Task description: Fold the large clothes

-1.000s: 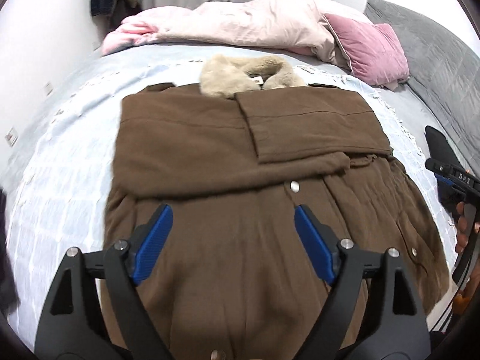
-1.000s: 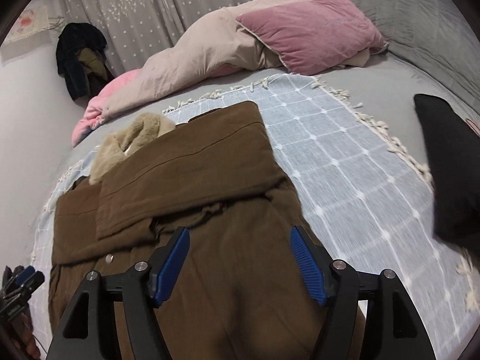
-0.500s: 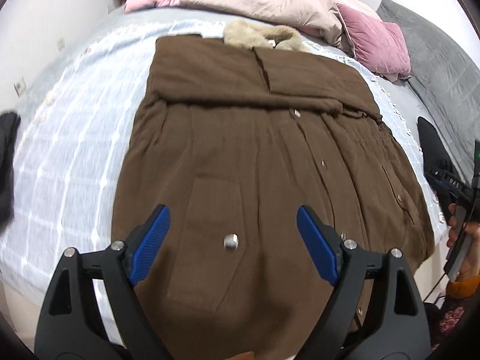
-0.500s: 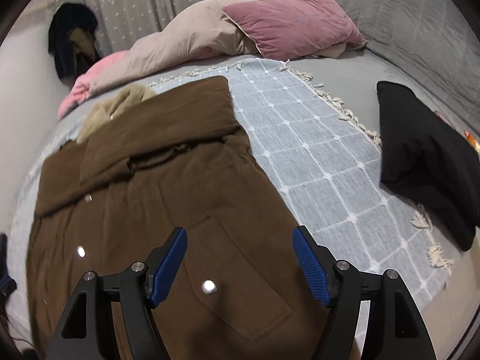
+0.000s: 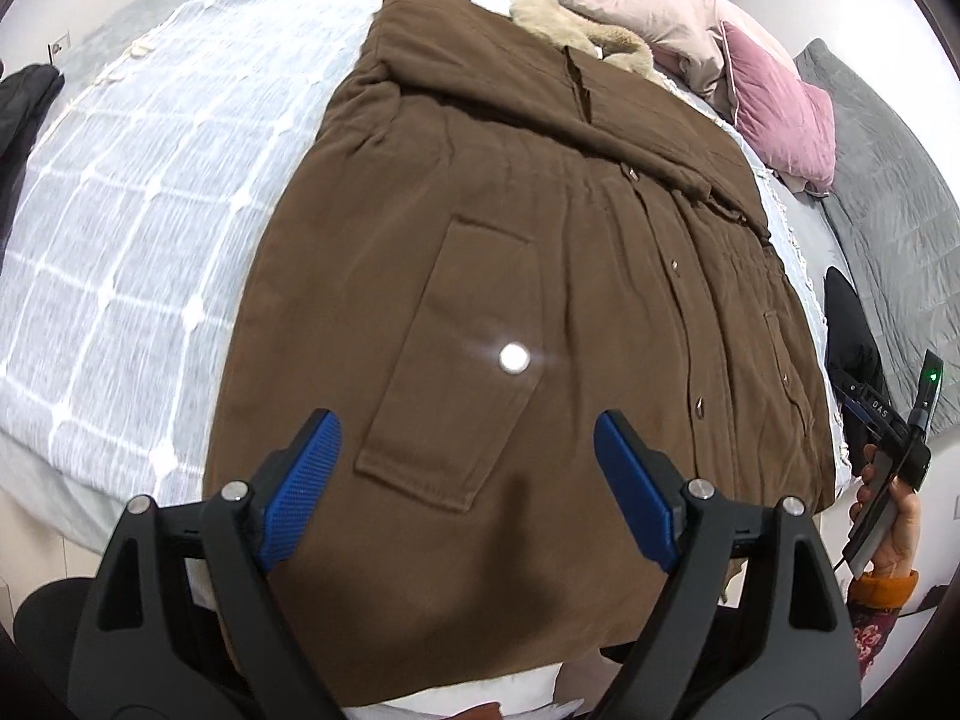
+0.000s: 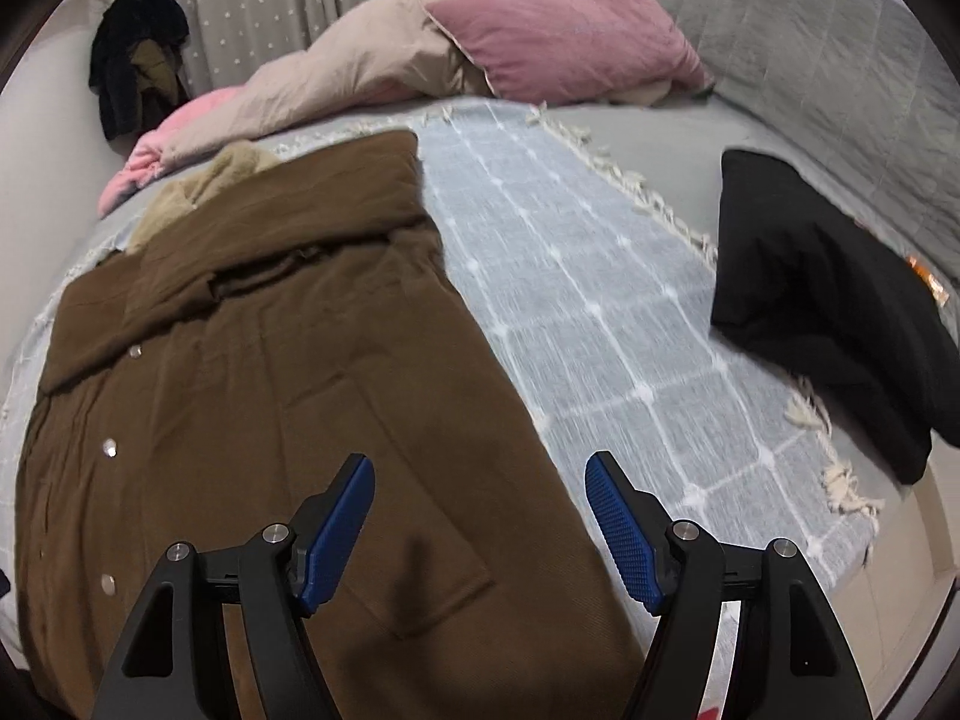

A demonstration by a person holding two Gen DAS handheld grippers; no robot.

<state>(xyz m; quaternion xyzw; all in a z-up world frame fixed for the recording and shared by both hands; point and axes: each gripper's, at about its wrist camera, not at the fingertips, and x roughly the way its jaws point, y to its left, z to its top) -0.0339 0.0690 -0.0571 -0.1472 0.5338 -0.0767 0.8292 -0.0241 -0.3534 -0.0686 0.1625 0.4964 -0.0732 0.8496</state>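
A long brown coat (image 5: 540, 276) with a beige fur collar (image 5: 576, 30) lies flat on the bed, both sleeves folded across its chest. It also shows in the right wrist view (image 6: 252, 396). My left gripper (image 5: 468, 486) is open and empty above the coat's left pocket near the hem. My right gripper (image 6: 480, 534) is open and empty above the hem's right corner. The right gripper's body also shows at the right edge of the left wrist view (image 5: 888, 438), held by a hand.
A pale blue checked blanket (image 6: 576, 300) covers the bed. A black garment (image 6: 828, 288) lies at the right. A pink pillow (image 6: 564, 42), a beige duvet (image 6: 336, 84) and a grey headboard (image 6: 840, 60) are at the far end. Dark clothes (image 6: 138, 72) hang by the curtain.
Both grippers have drawn back from the coat's chest down to its hem at the near bed edge. Both stay open and empty. The coat has not moved.
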